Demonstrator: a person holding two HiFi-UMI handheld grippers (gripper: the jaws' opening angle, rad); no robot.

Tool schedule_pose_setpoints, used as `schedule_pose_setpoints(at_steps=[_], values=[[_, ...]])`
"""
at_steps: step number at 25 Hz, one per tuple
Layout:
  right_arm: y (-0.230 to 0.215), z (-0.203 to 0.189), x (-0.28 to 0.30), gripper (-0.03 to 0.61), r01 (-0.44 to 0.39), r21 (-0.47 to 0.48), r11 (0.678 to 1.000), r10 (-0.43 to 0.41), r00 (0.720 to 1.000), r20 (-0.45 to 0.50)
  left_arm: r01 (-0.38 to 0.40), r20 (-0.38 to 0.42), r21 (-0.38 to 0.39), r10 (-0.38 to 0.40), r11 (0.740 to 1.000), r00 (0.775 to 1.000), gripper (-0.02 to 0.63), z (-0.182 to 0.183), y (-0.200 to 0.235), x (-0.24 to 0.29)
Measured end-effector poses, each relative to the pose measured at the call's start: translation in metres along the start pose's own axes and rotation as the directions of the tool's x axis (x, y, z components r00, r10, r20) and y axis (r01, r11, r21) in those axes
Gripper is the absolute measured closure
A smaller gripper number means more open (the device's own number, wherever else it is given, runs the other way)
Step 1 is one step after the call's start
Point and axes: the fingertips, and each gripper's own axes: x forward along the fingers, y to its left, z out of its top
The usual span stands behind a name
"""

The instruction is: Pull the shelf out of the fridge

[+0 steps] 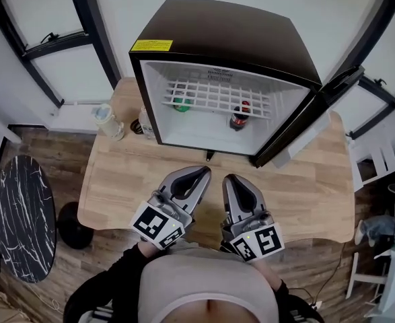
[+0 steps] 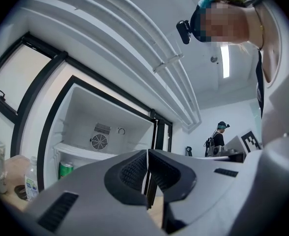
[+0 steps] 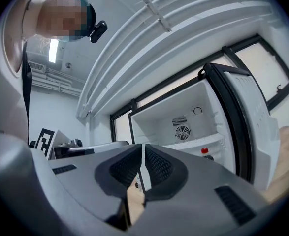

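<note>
Barely begun, by the look of it. Table (image 1: 305, 187) underneath; fridge (image 1: 224, 36) standing open just ahead of both grippers. Wire shelf (image 1: 214, 94) fully seated inside, well beyond the tips, untouched. Left gripper (image 1: 204, 172) and right gripper (image 1: 228, 178) side by side short of the opening, each pinched shut on nothing. Remains: reach in, grip the front wire, draw out. Green can (image 1: 181, 103) and red-capped bottle (image 1: 239, 118) beneath, half screened by wires; shelf rails impossible to make out.
</note>
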Motion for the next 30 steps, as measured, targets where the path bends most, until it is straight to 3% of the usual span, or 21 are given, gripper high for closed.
schedule_pose_setpoints(at_steps=[8,16,28,29,30], values=[[-0.02,-0.009,0.016,0.537,0.028,0.003,1.0,-0.028,0.999,-0.038,0.006,-0.02,-0.034,-0.007,0.999,1.0,0.597,-0.009,0.023,0.019],[-0.036,-0.01,0.027,0.537,0.002,0.024,1.0,-0.001,0.998,-0.061,-0.054,-0.013,-0.062,0.053,0.997,0.999,0.597,-0.012,0.031,0.028],[-0.08,-0.01,0.043,0.535,0.069,0.067,0.995,-0.065,0.996,-0.057,-0.126,-0.034,-0.145,0.122,0.981,0.992,0.595,-0.025,0.063,0.04],[-0.082,-0.012,0.045,0.529,0.069,0.074,0.995,-0.064,0.996,-0.062,-0.127,-0.036,-0.149,0.123,0.981,0.992,0.594,-0.026,0.064,0.042],[-0.084,-0.014,0.047,0.477,0.066,0.084,0.994,-0.061,0.996,-0.068,-0.127,-0.037,-0.155,0.123,0.98,0.992,0.586,-0.027,0.066,0.043]])
